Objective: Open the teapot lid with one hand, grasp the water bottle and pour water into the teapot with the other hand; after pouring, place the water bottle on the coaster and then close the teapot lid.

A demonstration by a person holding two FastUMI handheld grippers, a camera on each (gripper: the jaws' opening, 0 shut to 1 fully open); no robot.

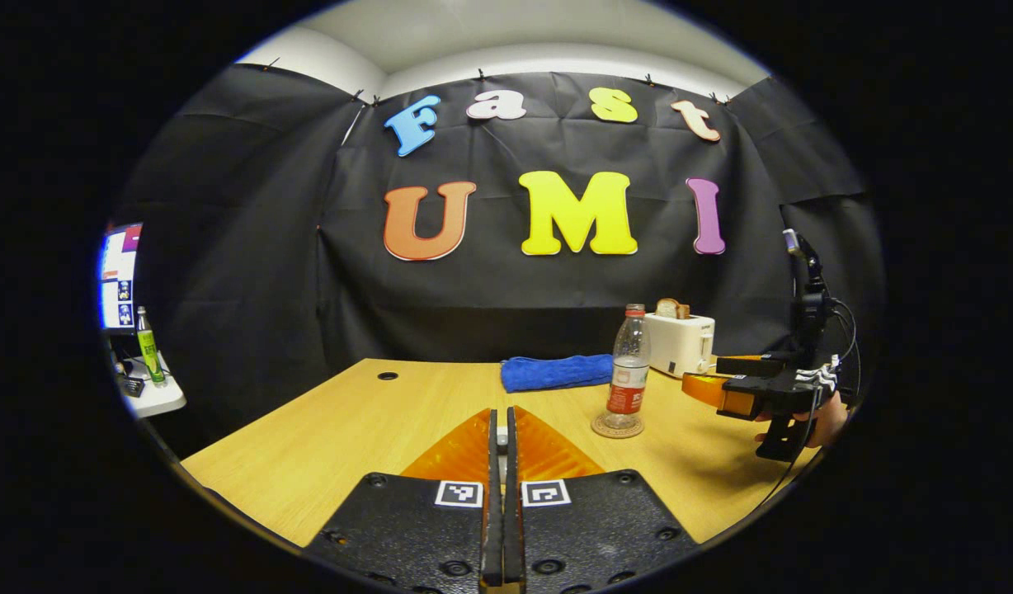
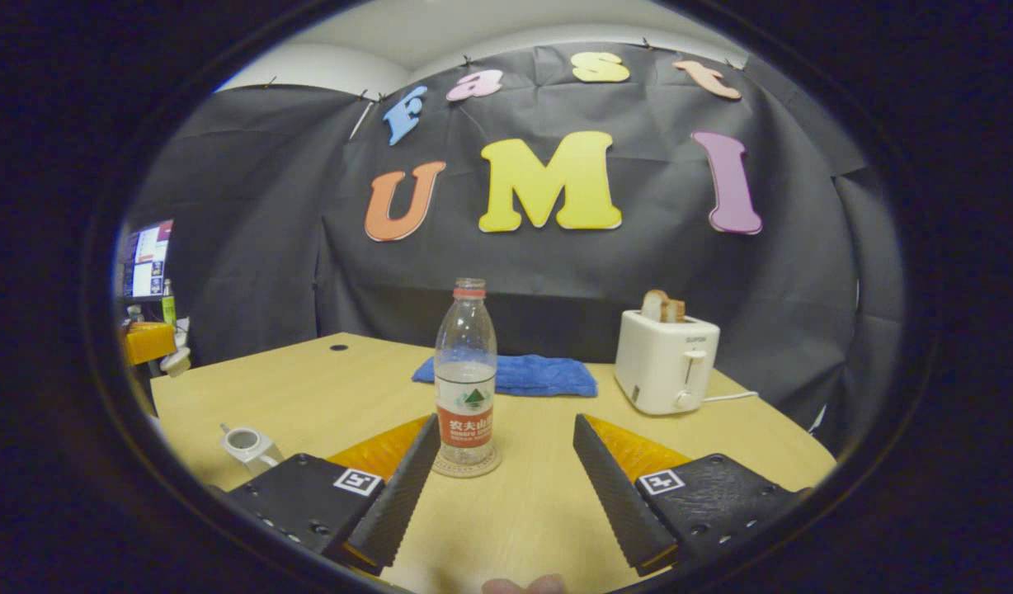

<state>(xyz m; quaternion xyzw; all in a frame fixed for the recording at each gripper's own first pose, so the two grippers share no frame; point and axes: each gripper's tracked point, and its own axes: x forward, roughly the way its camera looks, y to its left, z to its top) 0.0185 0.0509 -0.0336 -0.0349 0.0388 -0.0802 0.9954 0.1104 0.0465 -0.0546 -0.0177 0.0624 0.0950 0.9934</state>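
A clear water bottle (image 2: 465,371) with a red cap and red label stands upright on a round coaster (image 2: 465,469). My right gripper (image 2: 506,425) is open; the bottle is just ahead, close to its left finger. A small white teapot (image 2: 247,445) stands at the table's near left with its top uncovered. In the left gripper view my left gripper (image 1: 500,412) is shut, a small pale piece showing between its fingers, which looks like the teapot lid. Farther right stand the bottle (image 1: 629,371), the coaster (image 1: 616,426) and the right gripper (image 1: 700,371), held by a hand.
A white toaster (image 2: 667,367) with bread in it stands at the back right, its cord trailing right. A folded blue cloth (image 2: 506,375) lies behind the bottle. Off the table's left, a side shelf carries a green bottle (image 1: 149,346) below a lit screen.
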